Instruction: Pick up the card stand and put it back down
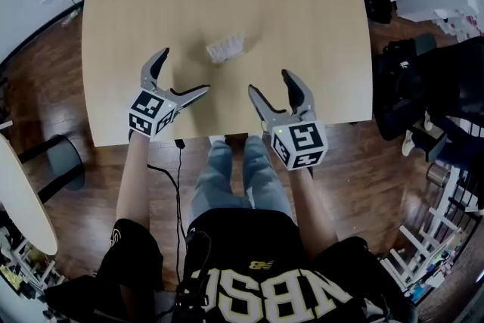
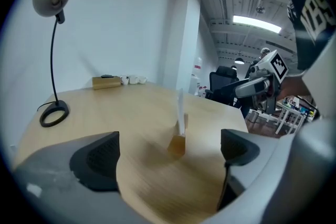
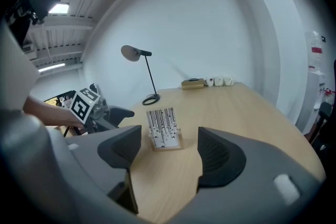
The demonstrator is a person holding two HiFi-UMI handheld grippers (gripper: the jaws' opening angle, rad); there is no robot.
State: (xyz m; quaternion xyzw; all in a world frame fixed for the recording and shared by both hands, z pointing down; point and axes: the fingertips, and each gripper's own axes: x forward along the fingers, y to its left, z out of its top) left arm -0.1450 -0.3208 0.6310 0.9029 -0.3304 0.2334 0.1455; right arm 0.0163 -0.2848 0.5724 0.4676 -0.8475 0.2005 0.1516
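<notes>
The left tool [image 1: 184,72] gapes wide, with nothing between its jaws. The right tool [image 1: 270,82] is also spread and empty. Both are over the near edge of the counter [image 1: 302,11]. The card stand [image 1: 225,48] stands upright on the counter just beyond them, touching neither.

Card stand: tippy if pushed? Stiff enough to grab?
Probably tippy: the card stand holds a tall thin card upright in a small brown base. Likely light, so a push may topple it. The card might flex; gripping the base looks safer.
</notes>
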